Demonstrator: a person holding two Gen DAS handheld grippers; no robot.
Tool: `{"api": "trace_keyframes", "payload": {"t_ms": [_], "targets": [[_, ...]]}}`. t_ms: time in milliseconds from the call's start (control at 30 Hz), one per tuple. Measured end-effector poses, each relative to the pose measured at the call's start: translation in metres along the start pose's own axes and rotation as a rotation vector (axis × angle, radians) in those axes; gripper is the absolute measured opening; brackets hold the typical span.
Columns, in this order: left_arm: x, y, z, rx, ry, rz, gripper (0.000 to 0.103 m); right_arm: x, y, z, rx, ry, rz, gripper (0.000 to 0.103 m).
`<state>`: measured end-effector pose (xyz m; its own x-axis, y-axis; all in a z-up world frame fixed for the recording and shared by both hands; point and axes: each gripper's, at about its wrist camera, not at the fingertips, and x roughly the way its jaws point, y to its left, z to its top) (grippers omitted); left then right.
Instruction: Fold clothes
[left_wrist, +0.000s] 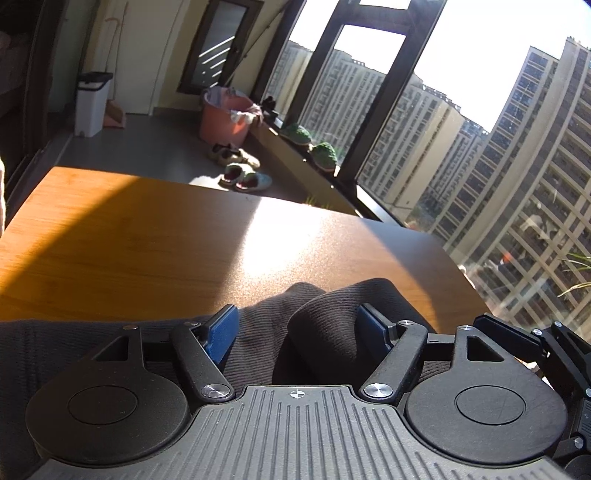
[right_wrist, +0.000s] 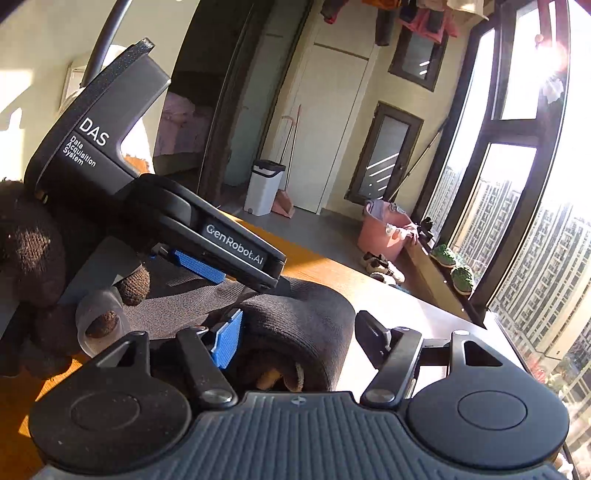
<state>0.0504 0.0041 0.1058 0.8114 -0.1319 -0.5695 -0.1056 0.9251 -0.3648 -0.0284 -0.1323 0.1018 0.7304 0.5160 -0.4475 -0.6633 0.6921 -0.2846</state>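
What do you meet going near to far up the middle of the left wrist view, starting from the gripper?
left gripper → dark ribbed garment bunched between its open fingers → sunlit wooden table → slippers on the floor → pink bucket

Two fisheye views, each from a camera mounted just behind a handheld gripper and looking forward along its two fingers.

The left wrist view sits low and very near the wooden table (left_wrist: 140, 240), tilted, facing across the tabletop toward the floor beyond and tall windows (left_wrist: 424, 122) on the right. The left gripper (left_wrist: 297, 325) fills the bottom of the frame.

The right wrist view is equally low and near, facing the same way but angled more upward, with the right gripper (right_wrist: 301, 343) at the bottom edge. The left gripper (right_wrist: 207, 269) appears close on its left side.

Both views share the table, the windows, a white bin (left_wrist: 92, 103) (right_wrist: 264, 188) and a pink bucket (left_wrist: 225, 118) (right_wrist: 384, 229).
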Motion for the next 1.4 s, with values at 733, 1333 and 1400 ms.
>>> {"api": "trace_keyframes", "payload": {"t_ms": [733,1333,1400], "targets": [[-0.018,-0.011,0.003,-0.042,0.030,-0.098,0.064,0.007,0.000,-0.004,-0.065,0.032,-0.036,0.025],[-0.014,0.000,-0.014,-0.068,0.094,-0.116,0.064,0.026,-0.114,-0.053,0.809,0.069,0.283,0.031],[-0.017,0.000,-0.017,-0.026,0.097,-0.122,0.086,0.012,-0.105,-0.044,0.662,0.080,0.228,0.031]]}}
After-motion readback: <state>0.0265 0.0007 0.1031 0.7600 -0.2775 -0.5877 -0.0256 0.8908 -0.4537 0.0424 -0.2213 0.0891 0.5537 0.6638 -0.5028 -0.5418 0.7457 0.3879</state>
